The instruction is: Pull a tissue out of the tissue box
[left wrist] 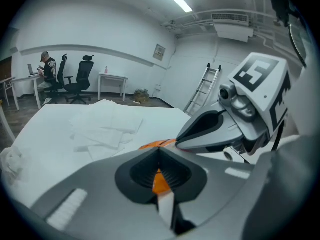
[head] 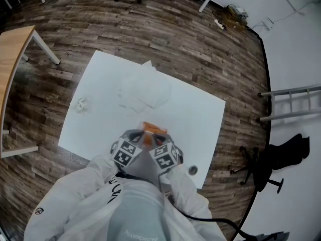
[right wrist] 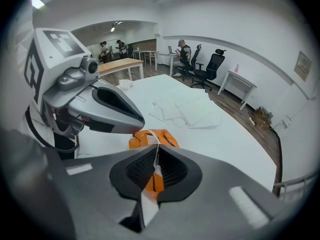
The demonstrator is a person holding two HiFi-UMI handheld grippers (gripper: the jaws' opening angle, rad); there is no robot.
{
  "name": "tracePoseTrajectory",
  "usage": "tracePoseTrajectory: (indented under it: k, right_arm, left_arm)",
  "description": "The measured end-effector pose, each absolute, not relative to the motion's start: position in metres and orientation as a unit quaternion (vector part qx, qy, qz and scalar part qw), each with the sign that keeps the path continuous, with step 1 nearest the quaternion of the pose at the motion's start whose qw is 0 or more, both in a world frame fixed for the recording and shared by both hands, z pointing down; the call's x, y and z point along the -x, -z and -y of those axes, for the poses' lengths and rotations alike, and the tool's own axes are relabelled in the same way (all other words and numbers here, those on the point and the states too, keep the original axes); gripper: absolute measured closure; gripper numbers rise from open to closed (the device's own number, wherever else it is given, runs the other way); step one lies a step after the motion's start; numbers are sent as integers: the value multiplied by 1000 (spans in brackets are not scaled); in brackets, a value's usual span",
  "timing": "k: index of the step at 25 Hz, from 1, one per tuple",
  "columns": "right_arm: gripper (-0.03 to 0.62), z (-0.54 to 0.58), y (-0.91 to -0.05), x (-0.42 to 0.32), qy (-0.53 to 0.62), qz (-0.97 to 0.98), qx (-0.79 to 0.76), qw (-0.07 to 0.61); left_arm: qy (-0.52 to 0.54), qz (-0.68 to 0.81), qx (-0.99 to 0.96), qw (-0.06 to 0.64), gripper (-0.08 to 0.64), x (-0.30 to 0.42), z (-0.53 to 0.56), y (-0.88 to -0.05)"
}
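Note:
The orange tissue box (head: pixel 152 128) stands on the white table (head: pixel 200 114) near its front edge, partly covered by both grippers. My right gripper (right wrist: pixel 156 149) hangs just above the box (right wrist: pixel 167 138), shut on a thin white tissue (right wrist: pixel 151 136) that rises from the box top into its pads. My left gripper (left wrist: pixel 159 151) is close beside it on the left, its jaws together with nothing seen between the tips; only the orange box (left wrist: pixel 156 144) shows past them. In the head view the left gripper (head: pixel 134 137) and the right gripper (head: pixel 160 137) almost touch over the box.
Several flat tissues (head: pixel 145 92) lie spread mid-table and a crumpled one (head: pixel 83 104) sits at the left. A small round object (head: pixel 192 170) lies near the front right corner. Around the table stand a wooden desk (head: pixel 12 59), a ladder (head: pixel 291 102) and a black chair (head: pixel 271 159).

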State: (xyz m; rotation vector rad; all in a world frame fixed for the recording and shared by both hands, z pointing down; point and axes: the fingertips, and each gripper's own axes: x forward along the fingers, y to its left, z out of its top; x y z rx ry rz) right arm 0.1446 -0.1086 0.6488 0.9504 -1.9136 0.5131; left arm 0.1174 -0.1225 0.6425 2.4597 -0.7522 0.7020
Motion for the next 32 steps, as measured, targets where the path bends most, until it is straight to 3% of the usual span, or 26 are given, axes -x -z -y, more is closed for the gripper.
tracePoseTrajectory:
  k: [32]
  right_arm:
    - [586,113,-622,-130,-207,807,-379,401]
  left_arm:
    - [-282,247,-897,233,560,-136,112,-668]
